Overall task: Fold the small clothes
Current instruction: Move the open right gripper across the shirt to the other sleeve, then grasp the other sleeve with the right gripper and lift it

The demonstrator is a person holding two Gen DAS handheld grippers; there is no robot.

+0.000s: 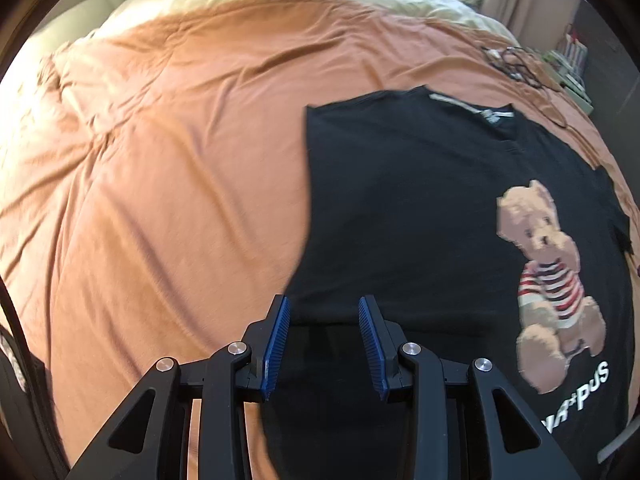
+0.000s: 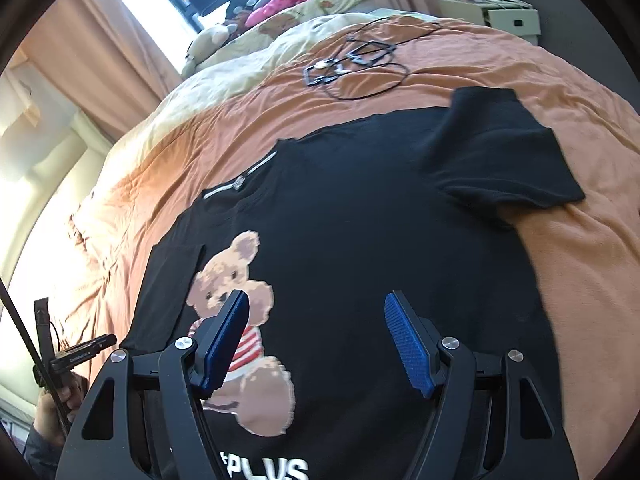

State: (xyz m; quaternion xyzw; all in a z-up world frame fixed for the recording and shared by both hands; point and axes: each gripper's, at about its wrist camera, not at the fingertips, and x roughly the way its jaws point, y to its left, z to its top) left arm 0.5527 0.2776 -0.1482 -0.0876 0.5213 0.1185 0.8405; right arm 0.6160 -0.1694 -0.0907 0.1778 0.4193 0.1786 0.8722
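On the orange bedspread (image 1: 160, 200) | black cotton T-shirt with a bear print (image 2: 360, 240) lies flat, collar far, hem near, left side folded in, right sleeve spread | left gripper (image 1: 324, 344) part-open, empty, above folded edge | right gripper (image 2: 316, 344) wide, empty, nearer the sleeve | lettering "PLUS"

Black left gripper (image 1: 324, 312) and right gripper (image 2: 316, 306), ribbed blue pads, silver screws.

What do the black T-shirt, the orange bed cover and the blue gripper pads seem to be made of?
T-shirt: probably soft cotton knit, matte, lying limp with a printed bear. Bed cover: likely soft woven or brushed fabric, matte, with many shallow wrinkles. Pads: apparently rubber or plastic, with a fine ribbed texture.
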